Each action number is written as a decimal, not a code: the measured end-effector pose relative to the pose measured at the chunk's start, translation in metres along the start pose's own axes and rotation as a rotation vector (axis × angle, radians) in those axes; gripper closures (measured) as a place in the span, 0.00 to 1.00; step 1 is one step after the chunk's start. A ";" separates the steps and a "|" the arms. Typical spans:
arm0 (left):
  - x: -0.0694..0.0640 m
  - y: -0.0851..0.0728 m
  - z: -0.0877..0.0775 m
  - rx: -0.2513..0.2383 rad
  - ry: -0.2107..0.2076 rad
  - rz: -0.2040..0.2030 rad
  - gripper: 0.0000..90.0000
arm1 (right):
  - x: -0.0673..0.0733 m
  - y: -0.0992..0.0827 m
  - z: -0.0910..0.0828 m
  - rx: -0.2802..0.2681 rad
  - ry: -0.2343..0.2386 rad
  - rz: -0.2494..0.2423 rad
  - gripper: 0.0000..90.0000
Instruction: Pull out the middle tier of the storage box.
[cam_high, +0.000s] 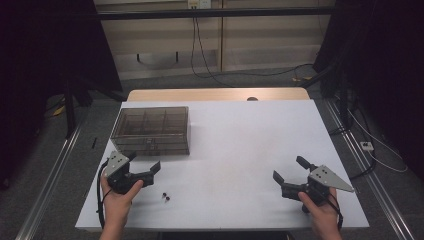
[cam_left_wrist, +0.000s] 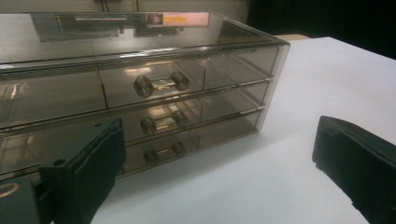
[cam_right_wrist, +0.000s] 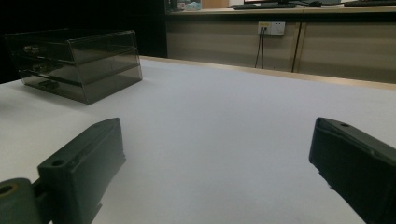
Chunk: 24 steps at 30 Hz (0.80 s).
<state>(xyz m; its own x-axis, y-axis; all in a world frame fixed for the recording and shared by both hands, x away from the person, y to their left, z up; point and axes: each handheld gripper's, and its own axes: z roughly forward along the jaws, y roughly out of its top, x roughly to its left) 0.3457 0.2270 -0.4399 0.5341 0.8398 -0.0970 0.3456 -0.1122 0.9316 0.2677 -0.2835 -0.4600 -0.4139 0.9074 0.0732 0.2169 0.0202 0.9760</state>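
White tabletop (cam_high: 235, 145) is shared by a smoky clear-plastic three-drawer box (cam_high: 151, 130), faced just ahead by the wide-open, empty left gripper (cam_high: 145, 170), while the right gripper (cam_high: 290, 175), equally agape and empty, is held well apart.

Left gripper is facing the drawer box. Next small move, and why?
Probably ease the left gripper forward toward the middle drawer handle of the drawer box. Its fingers stand open and empty, short of the shut drawers, with that handle between them in the left gripper view.
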 end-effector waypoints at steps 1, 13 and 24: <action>0.000 0.000 0.001 0.003 0.006 0.002 0.03 | 0.000 0.000 0.000 0.000 0.000 0.000 0.03; -0.003 0.002 0.008 0.013 0.029 -0.005 0.04 | 0.000 0.000 0.000 -0.003 0.001 0.002 0.03; -0.004 0.005 0.014 0.011 0.054 -0.005 0.04 | 0.000 0.000 -0.001 -0.006 -0.001 -0.003 0.03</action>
<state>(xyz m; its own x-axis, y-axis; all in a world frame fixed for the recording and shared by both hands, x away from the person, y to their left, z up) 0.3564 0.2153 -0.4396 0.4900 0.8679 -0.0818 0.3568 -0.1141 0.9272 0.2672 -0.2839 -0.4594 -0.4136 0.9078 0.0704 0.2101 0.0200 0.9775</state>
